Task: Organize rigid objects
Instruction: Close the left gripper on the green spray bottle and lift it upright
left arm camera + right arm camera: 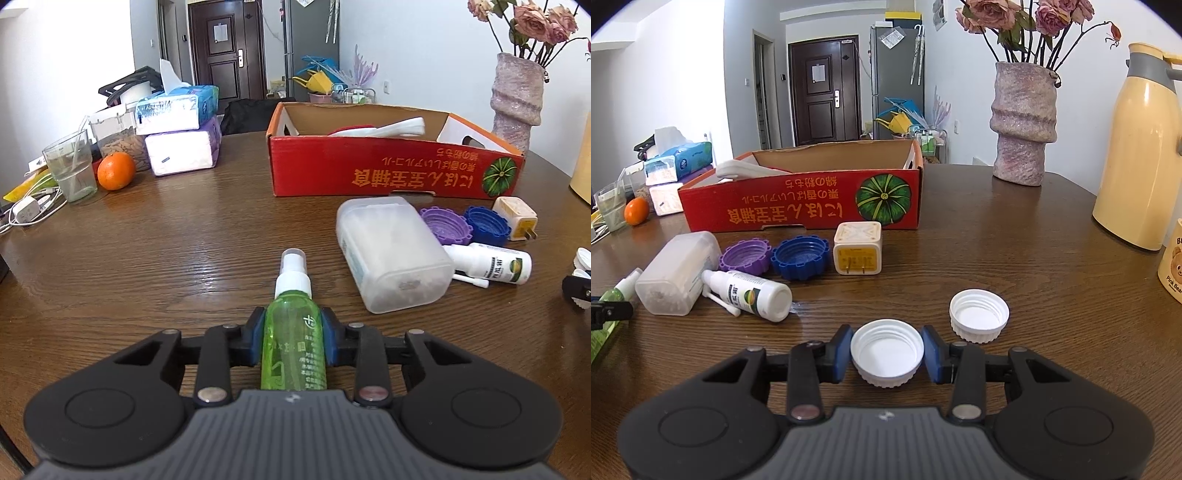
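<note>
My left gripper (293, 341) is shut on a green spray bottle (293, 347), white nozzle pointing away, just above the wooden table. My right gripper (887, 352) is shut on a white jar lid (886, 350), open side up; a second white lid (979, 315) lies just to its right. The red cardboard box (391, 173) (798, 206) stands at the back, open, with white items inside. In front of it lie a frosted plastic case (391, 254) (677, 273), a purple lid (746, 256), a blue lid (800, 258), a cream plug adapter (857, 249) and a white bottle (753, 295).
An orange (115, 171), a glass (70, 166), tissue packs (181, 125) and chargers (27, 210) sit at the left. A pink vase with flowers (1021, 122), a cream thermos (1137, 158) and a bear cup (1172, 269) stand at the right.
</note>
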